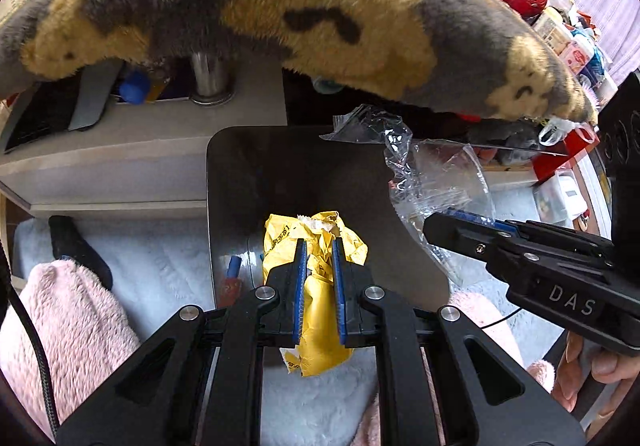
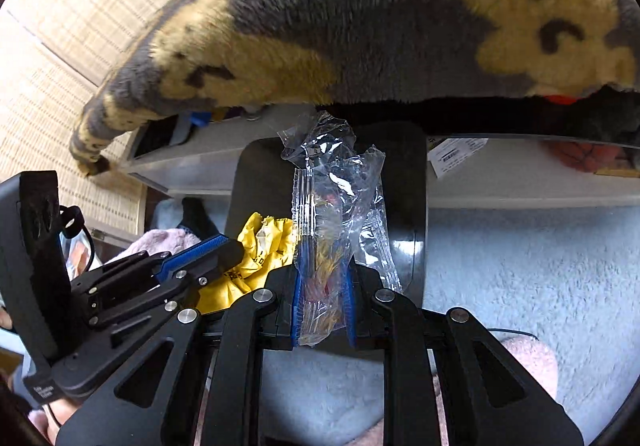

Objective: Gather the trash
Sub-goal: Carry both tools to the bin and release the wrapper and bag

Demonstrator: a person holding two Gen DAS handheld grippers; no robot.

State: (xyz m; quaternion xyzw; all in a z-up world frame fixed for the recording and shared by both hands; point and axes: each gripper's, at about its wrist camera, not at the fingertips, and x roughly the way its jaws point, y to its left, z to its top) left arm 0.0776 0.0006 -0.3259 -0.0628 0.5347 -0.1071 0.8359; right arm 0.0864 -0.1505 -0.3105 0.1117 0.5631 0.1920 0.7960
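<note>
My left gripper is shut on a crumpled yellow wrapper and holds it over the open mouth of a dark bin. My right gripper is shut on a clear plastic wrapper and holds it above the same bin. The right gripper also shows in the left wrist view with the clear wrapper. The left gripper and yellow wrapper show in the right wrist view. Both grippers are close side by side.
A grey and yellow furry blanket hangs over a table edge above the bin. A grey shelf unit stands behind. A pale fluffy rug and pink slippers lie below. Cluttered items sit at the far right.
</note>
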